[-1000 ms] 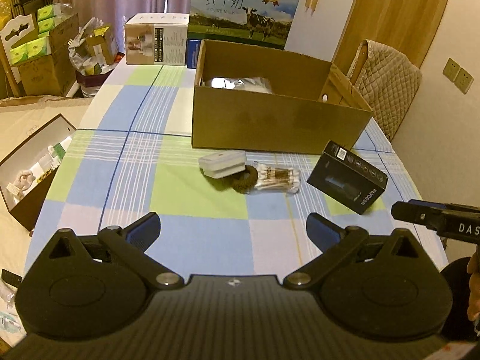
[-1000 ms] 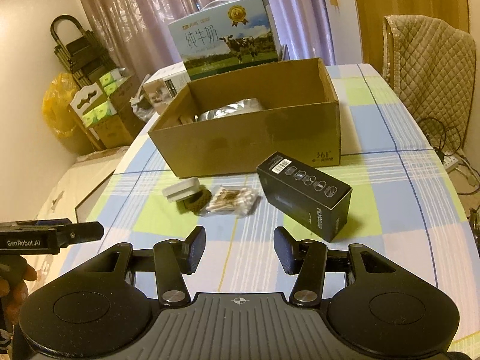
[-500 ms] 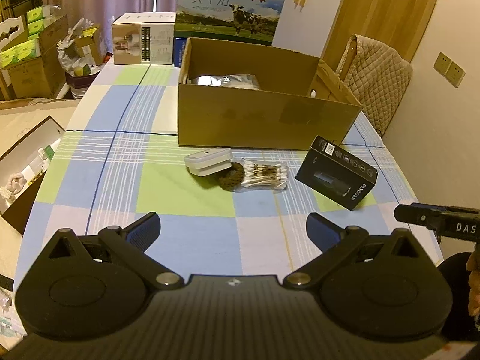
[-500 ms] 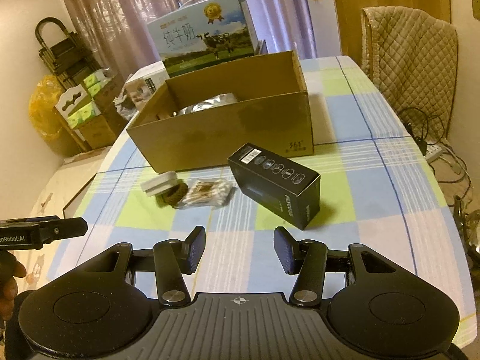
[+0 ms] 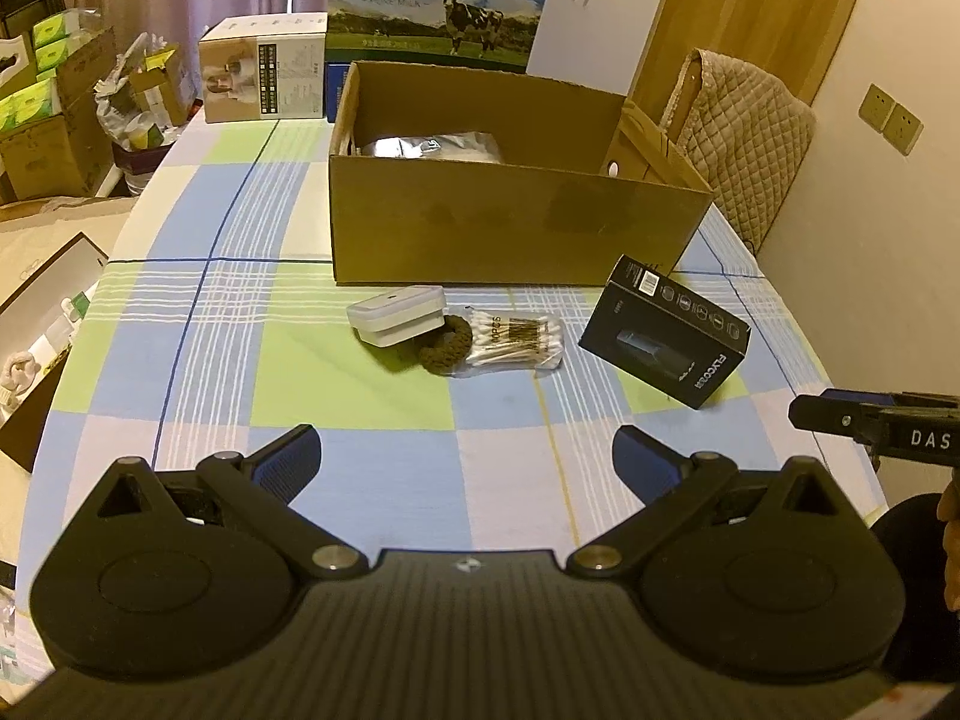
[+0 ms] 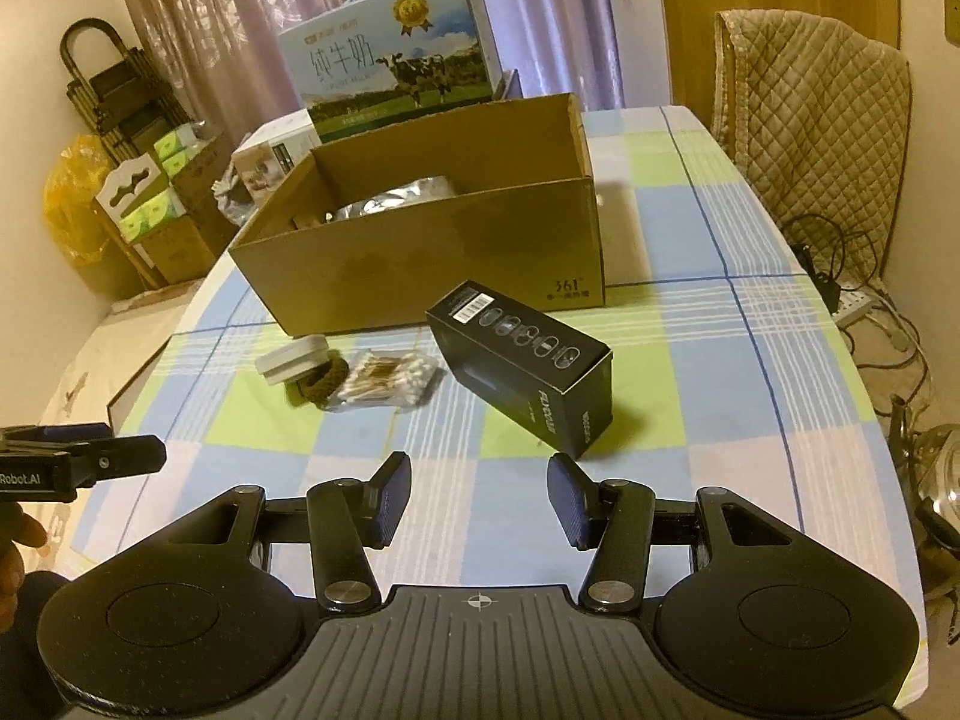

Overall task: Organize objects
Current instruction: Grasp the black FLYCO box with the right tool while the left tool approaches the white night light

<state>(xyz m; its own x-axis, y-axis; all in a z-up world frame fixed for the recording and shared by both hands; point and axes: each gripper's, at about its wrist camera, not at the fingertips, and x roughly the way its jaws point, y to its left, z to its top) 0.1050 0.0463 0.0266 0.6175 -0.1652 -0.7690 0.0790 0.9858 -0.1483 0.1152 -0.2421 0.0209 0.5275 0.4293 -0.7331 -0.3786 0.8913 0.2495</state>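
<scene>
An open cardboard box (image 5: pixel 510 222) (image 6: pixel 432 264) stands mid-table with a silver foil bag (image 5: pixel 432 147) (image 6: pixel 390 201) inside. In front of it lie a white case (image 5: pixel 399 315) (image 6: pixel 294 360), a brown knitted ring (image 5: pixel 447 348) (image 6: pixel 321 384), a packet of cotton swabs (image 5: pixel 516 342) (image 6: pixel 390 384) and a black product box (image 5: pixel 666 330) (image 6: pixel 528 372). My left gripper (image 5: pixel 465 459) hovers open near the table's front edge, nothing between its fingers. My right gripper (image 6: pixel 477 492) is open just short of the black box and empty.
A milk carton (image 5: pixel 441 6) (image 6: pixel 396 78) and a white carton (image 5: pixel 264 69) stand behind the cardboard box on the checked tablecloth (image 5: pixel 198 360). A quilted chair (image 5: pixel 744 138) (image 6: pixel 822 120) is at the right. Boxes and bags crowd the floor at left; cables (image 6: pixel 852 294) lie at the right.
Both grippers have pulled back and shifted a little; the objects now sit slightly farther off in both views. The black box has drifted toward the middle of the right wrist view. Nothing was grasped.
</scene>
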